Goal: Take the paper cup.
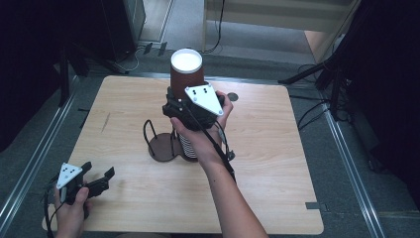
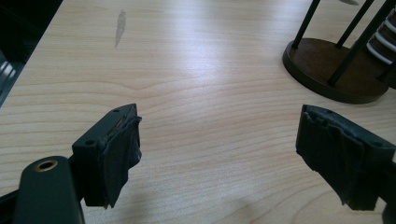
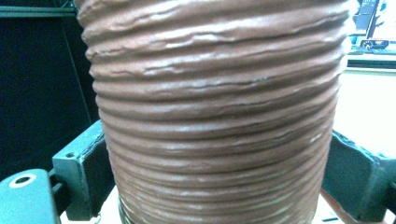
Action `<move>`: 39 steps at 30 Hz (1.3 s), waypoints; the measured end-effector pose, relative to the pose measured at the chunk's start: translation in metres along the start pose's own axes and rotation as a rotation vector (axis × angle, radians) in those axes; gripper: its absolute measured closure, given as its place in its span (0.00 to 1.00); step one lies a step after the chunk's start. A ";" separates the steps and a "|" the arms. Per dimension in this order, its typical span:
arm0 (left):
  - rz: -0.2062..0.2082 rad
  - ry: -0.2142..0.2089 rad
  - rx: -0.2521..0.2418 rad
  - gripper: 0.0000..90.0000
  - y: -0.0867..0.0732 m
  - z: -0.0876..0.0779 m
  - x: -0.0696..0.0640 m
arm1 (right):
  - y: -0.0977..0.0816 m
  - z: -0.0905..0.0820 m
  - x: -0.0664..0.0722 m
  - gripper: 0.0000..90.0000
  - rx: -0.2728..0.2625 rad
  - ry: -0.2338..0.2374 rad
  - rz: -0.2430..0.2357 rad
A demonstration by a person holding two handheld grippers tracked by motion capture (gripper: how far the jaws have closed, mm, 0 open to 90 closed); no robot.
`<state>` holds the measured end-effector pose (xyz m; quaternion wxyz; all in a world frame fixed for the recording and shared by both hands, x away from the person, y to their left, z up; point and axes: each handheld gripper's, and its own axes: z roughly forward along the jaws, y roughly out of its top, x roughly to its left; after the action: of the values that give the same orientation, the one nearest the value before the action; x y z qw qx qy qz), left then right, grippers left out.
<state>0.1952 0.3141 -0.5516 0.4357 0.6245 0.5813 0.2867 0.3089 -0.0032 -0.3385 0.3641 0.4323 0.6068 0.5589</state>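
Note:
A brown ribbed paper cup (image 1: 186, 69) with a white inside is held upright above the table's middle, and my right gripper (image 1: 181, 93) is shut on its side. In the right gripper view the cup's wall (image 3: 215, 93) sits between the two black jaws, whose pads press on it from both sides. Below it, a stack of cups (image 1: 187, 145) stands beside a dark round holder (image 1: 162, 148) with wire posts. My left gripper (image 1: 99, 169) rests low at the table's near left corner, open with nothing between its jaws (image 2: 219, 140). The holder's base (image 2: 331, 70) lies ahead of it to the right.
The light wooden table (image 1: 277, 148) has a dark streak (image 1: 105, 122) at its left and a small dark disc (image 1: 233, 96) near the far edge. Black stand legs (image 1: 317, 74) and cables lie on the floor around the table.

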 end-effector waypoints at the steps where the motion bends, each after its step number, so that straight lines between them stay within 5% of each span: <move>1: 0.001 0.000 0.001 0.16 0.000 0.000 0.000 | 0.001 0.000 0.000 0.10 -0.002 -0.001 -0.004; 20: 0.003 -0.002 0.003 0.16 0.000 0.000 0.000 | 0.027 -0.012 -0.004 0.11 -0.050 0.011 0.006; 39: 0.006 0.003 0.000 0.16 0.000 0.000 -0.001 | 0.042 -0.034 -0.029 0.11 -0.100 -0.023 0.006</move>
<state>0.1956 0.3135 -0.5516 0.4342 0.6259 0.5799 0.2890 0.2930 -0.0425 -0.2938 0.3903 0.4218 0.5725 0.5848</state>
